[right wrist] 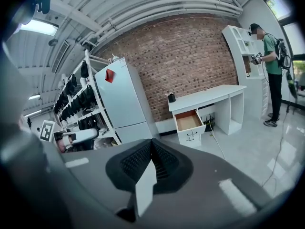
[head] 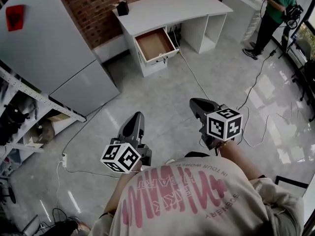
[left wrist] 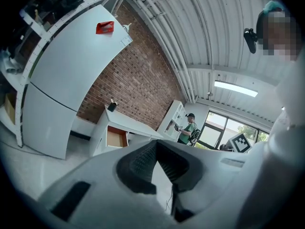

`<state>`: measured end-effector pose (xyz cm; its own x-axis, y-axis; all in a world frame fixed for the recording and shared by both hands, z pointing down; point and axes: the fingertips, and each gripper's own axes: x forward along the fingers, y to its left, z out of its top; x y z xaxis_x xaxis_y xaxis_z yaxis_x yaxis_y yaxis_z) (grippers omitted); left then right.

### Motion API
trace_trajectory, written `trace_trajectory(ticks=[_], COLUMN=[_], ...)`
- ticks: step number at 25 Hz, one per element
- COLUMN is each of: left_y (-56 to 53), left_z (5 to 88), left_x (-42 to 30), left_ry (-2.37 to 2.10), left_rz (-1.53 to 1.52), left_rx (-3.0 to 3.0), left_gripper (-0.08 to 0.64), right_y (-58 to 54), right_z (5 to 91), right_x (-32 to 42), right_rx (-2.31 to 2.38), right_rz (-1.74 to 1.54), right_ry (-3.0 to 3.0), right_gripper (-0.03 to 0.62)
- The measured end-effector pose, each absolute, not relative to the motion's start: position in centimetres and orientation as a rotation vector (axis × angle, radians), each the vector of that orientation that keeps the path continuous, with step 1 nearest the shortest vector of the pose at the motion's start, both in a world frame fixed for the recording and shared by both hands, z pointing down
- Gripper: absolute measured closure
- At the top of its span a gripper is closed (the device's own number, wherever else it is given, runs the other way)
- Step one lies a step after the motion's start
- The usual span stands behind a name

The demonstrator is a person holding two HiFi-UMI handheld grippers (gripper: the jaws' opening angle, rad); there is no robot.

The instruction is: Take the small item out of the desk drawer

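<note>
A white desk (head: 172, 6) stands against the brick wall, far ahead of me. Its drawer (head: 155, 44) is pulled open and shows a brown bottom; I make out no small item in it from here. The drawer (left wrist: 116, 138) also shows in the left gripper view, and the drawer (right wrist: 189, 120) in the right gripper view, small and distant. My left gripper (head: 137, 117) and right gripper (head: 195, 103) are held close to my body above the floor, both pointed toward the desk. The left gripper (left wrist: 156, 146) is shut with nothing in it. The right gripper (right wrist: 151, 142) is shut and empty too.
A tall grey cabinet (head: 49, 48) stands to the left, with a cluttered shelf rack (head: 19, 117) beside it. Cables (head: 197, 82) run over the floor from the desk, and a power strip (head: 64, 160) lies at the left. A small black object (head: 122, 8) sits on the desk. Another person (head: 273, 9) stands at the far right.
</note>
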<state>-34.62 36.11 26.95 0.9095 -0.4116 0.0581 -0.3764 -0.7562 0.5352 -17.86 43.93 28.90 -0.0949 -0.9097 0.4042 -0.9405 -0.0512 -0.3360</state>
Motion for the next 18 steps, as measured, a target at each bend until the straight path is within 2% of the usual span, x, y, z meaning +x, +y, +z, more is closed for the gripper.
trace_trajectory(ticks=[18], left_y=[33.5], left_z=[29.9], left_x=[-35.3], left_ry=[-0.661], left_rz=[-0.041], left_rx=[2.427], left_gripper=[0.554], right_y=[39.5], right_z=[32.5], right_x=[-18.7], right_rx=[1.946], right_rz=[0.968], right_ry=[-2.16], right_gripper=[0.58])
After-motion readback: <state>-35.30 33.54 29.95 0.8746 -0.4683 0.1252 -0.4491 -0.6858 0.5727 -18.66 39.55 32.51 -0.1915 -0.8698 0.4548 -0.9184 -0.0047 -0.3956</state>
